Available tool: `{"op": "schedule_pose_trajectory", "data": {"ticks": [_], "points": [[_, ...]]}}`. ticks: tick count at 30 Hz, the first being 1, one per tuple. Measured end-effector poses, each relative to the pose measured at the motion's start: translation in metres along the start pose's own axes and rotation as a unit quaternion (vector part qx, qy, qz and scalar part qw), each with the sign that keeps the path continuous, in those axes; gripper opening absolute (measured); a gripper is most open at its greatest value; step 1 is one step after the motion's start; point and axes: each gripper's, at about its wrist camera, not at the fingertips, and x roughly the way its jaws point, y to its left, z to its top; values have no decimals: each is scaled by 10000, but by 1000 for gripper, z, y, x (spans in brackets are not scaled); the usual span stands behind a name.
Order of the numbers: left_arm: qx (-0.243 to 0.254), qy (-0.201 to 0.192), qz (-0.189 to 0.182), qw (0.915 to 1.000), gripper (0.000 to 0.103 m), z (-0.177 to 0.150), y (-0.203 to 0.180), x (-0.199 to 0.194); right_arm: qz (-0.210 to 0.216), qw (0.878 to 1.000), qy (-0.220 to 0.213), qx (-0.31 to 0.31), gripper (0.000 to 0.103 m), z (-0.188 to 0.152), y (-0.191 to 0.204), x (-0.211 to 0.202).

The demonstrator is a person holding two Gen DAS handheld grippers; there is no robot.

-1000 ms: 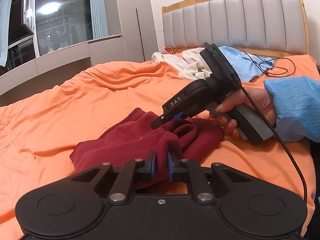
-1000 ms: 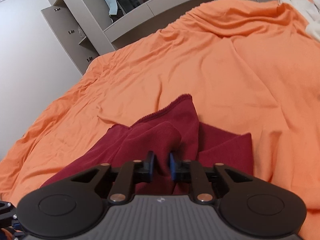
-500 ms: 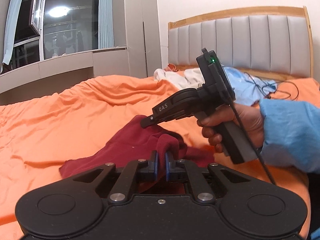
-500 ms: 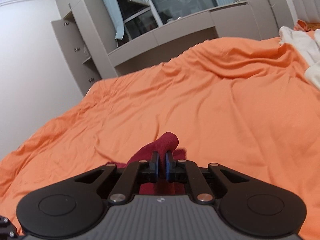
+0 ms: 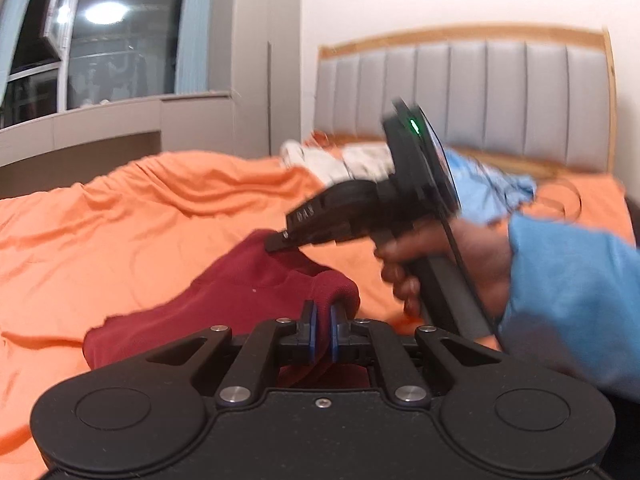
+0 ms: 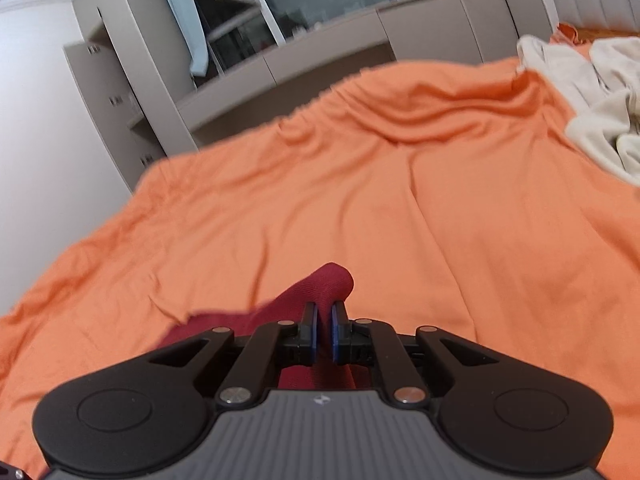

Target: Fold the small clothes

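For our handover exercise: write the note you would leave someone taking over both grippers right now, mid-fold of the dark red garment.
Left gripper: shut on a bunched fold of the dark red garment.
Right gripper: shut on another part of the same garment, lifted off the orange bedspread.
Garment: partly raised, its far part on the bed.
Done: both holds taken.
Left: complete the fold and lay it flat. Pale clothes and a blue garment lie unfolded near the headboard.
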Motion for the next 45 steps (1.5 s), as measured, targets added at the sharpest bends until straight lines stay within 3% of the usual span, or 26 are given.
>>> {"op": "schedule_pose_trajectory", "data": {"ticks": [8,11,15,21,26,28,33,37,40,45], "points": [[281,324,-116,9990,7,-14,-5,6,-56,9998,163,124,10,-5,-7,-4],[325,392,-158,9986,7,-16,-6,8,-131,9997,213,83,16,-7,-6,-4],[356,600,-268,9972,15,-19,-1,15,-165,9995,251,83,21,-10,-8,-6],[-169,660,-607,9958,26,-15,18,14,-298,9991,311,7,52,-15,-9,-9],[-806,476,-819,9922,52,-8,40,3,-467,9985,208,-172,84,-24,-3,-22],[-1031,297,-658,9921,79,-3,50,-4,-550,9977,102,-374,97,-28,4,-31],[-1514,14,134,9884,99,6,79,-16,-636,9928,-114,-1009,103,-42,21,-54],[-2057,173,841,9748,100,2,108,-16,-446,9901,-562,-1206,103,-48,28,-86],[-2496,410,1209,9599,101,-4,127,-10,35,9876,-899,-1286,103,-50,29,-115],[-2785,776,1363,9476,101,-15,142,4,632,9765,-658,-1953,103,-66,40,-133]]}}
